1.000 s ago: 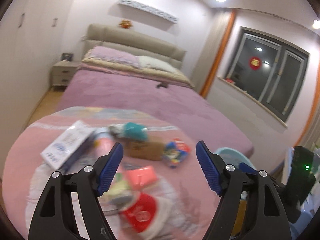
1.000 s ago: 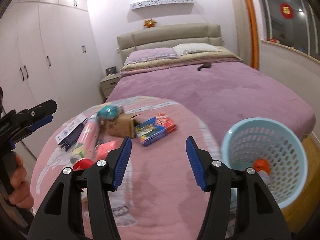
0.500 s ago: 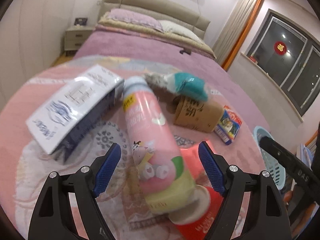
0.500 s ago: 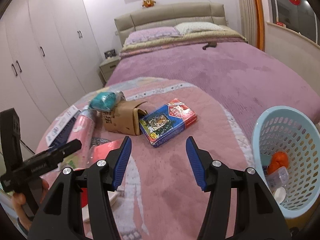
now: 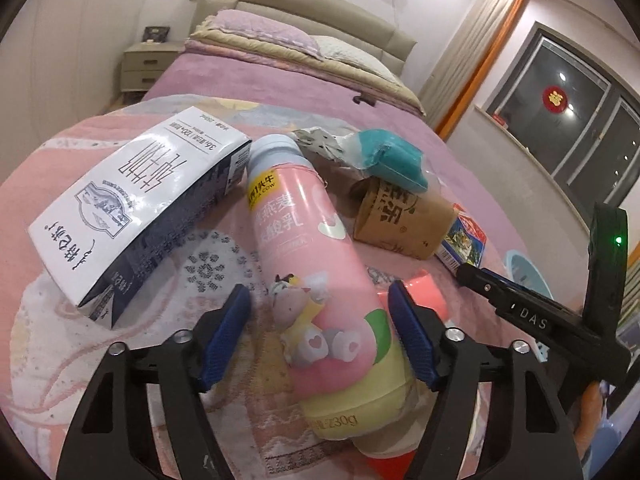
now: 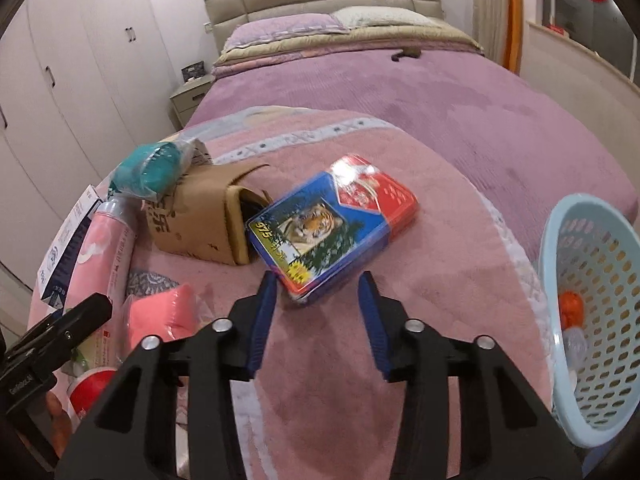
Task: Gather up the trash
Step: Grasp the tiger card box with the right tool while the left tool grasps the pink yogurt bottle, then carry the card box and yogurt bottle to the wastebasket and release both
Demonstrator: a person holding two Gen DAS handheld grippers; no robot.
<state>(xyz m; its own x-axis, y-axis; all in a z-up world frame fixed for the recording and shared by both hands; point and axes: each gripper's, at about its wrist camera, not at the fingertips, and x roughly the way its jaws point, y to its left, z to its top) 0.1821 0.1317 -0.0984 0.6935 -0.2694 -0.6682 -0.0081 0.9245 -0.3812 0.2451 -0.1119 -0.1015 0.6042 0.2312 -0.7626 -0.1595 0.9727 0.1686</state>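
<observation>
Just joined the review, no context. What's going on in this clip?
A person with two handheld grippers is clearing trash off a bed. The left gripper straddles a pink yogurt bottle, jaws just closing, the left pad not yet touching. The right gripper, also closing, stands open at the tiger-print box. A blue basket waits alongside.

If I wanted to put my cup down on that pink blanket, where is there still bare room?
The widest bare patch lies between the tiger box and the blue basket, reaching the blanket's near edge. The side with the pink bottle, milk carton and brown box is crowded.
</observation>
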